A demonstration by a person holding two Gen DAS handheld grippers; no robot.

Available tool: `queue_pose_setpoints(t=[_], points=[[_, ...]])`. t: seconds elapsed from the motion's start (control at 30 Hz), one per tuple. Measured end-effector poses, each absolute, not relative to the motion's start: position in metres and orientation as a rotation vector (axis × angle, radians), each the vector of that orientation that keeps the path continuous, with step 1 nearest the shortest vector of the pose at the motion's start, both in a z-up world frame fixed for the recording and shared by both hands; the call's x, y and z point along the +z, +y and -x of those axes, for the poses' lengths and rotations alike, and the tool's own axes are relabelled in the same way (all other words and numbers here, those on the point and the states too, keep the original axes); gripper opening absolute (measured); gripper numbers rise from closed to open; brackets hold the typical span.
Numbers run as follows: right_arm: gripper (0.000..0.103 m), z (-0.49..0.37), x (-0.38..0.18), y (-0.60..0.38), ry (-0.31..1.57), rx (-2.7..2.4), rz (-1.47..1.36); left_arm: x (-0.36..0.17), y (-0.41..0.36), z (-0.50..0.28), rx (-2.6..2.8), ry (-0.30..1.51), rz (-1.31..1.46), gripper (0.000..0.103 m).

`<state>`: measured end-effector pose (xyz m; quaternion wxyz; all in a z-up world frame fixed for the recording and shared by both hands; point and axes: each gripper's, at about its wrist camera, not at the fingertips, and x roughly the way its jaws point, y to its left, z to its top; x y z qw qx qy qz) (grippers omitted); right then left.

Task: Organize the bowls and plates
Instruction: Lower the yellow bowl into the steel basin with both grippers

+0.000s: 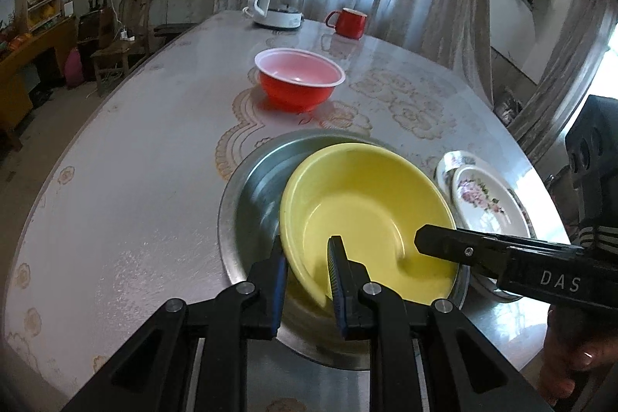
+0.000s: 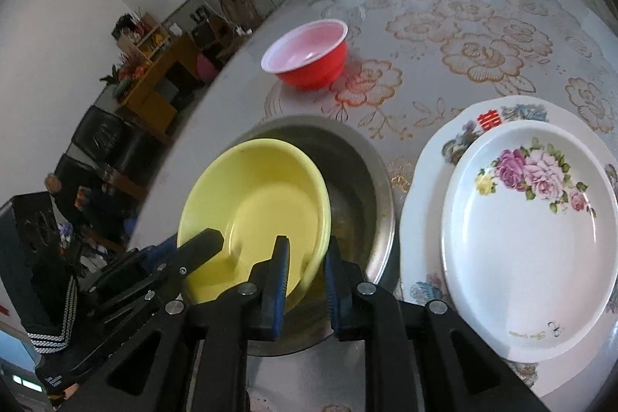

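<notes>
**Risk notice: two-sided rim hold on a tilted bowl**

The yellow plastic bowl (image 1: 370,215) sits tilted inside the wide stainless-steel basin (image 1: 247,203) on the floral-patterned desk (image 1: 127,203), its near side raised above the basin floor. The left hand-held gripper (image 1: 309,257) pinches the bowl's near wall, one pad inside and one outside. The right hand-held gripper (image 2: 307,257) straddles the opposite part of the same rim; its jaws stand narrow, but whether the pads press the wall cannot be told.

Likely faults:

- Slip. Each hold takes only a thin, smooth rim. If the right pads are loose, the bowl may pivot about the left hold and drop into the basin.
- Distortion. Uneven movement of the two hands would twist the flexible wall and may spring it out of the pads.
- Collision. The two stacked white floral plates (image 2: 529,234) lie just beside the basin; a swing to that side could strike them.
- The red plastic bowl with white rim (image 1: 299,78) stands well apart and is at little risk
</notes>
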<state>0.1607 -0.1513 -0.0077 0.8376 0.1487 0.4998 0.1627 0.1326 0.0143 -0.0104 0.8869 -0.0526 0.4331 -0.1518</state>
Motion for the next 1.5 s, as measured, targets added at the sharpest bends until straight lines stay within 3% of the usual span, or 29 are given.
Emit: queue_pose_setpoints(t=[0.3, 0.83, 1.5], points=[[0.018, -0.168, -0.012, -0.143, 1.093, 0.321, -0.258, -0.015, 0.011, -0.133, -0.298, 0.892, 0.064, 0.02], [0.035, -0.17, -0.004, -0.127, 1.097, 0.27, -0.133, -0.019, -0.001, -0.135, -0.272, 0.882, -0.007, 0.022], [0.036, -0.159, 0.013, -0.144, 1.006, 0.28, -0.222, -0.021, 0.002, -0.138, -0.258, 0.876, 0.001, 0.025]])
